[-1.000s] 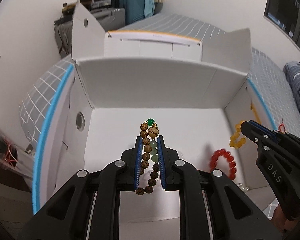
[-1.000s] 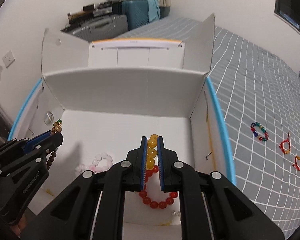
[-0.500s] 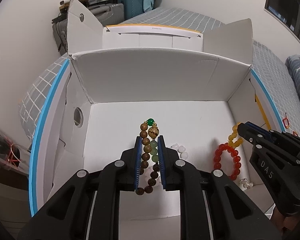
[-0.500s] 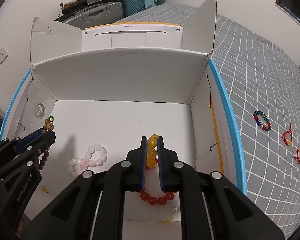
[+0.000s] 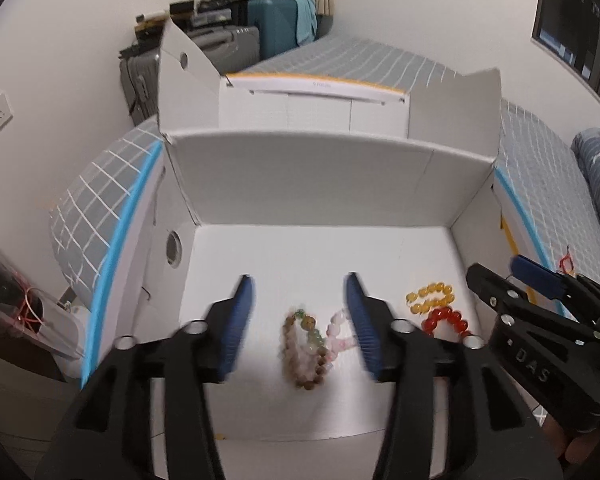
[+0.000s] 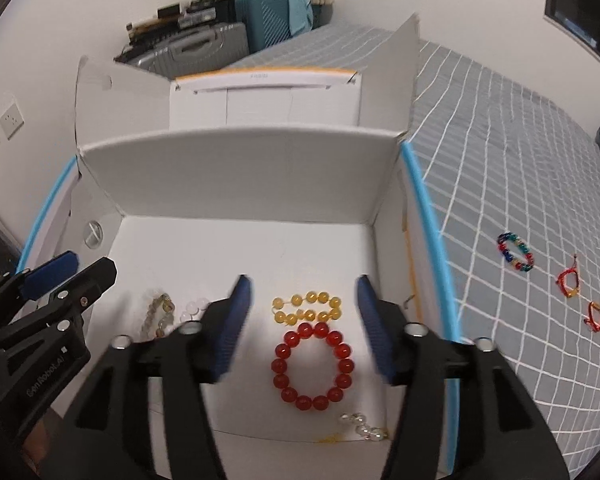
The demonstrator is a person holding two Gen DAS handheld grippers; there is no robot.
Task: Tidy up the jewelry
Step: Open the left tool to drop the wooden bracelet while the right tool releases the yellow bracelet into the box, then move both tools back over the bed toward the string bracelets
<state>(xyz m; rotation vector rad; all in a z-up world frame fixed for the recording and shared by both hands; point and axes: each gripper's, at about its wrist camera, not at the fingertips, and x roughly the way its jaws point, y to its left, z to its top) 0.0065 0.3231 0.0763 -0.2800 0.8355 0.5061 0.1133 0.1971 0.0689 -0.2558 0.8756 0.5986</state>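
Observation:
My left gripper [image 5: 298, 292] hangs over the white cardboard box [image 5: 320, 184] with its jaws opening and nothing pressed between the pads. Below it a brown wooden bead bracelet [image 5: 300, 348] lies blurred on the box floor, touching a pale pink bracelet [image 5: 340, 332]. My right gripper [image 6: 304, 292] is also opening. Under it a yellow bead bracelet [image 6: 306, 308] rests free on the floor, just behind a red bead bracelet [image 6: 312, 366]. Each gripper shows at the edge of the other's view, the right gripper [image 5: 496, 268] and the left gripper [image 6: 90, 264].
The box stands on a grey checked bed [image 6: 500, 140] with its flaps up. On the bed to the right lie a multicoloured bracelet [image 6: 516, 252] and two red string bracelets [image 6: 568, 282]. Clear beads [image 6: 362, 428] sit in the box's near right corner. Suitcases [image 5: 228, 52] stand behind.
Both grippers have gone from shut to open. The brown bracelet dropped from the left one and the yellow bracelet from the right one onto the box floor.

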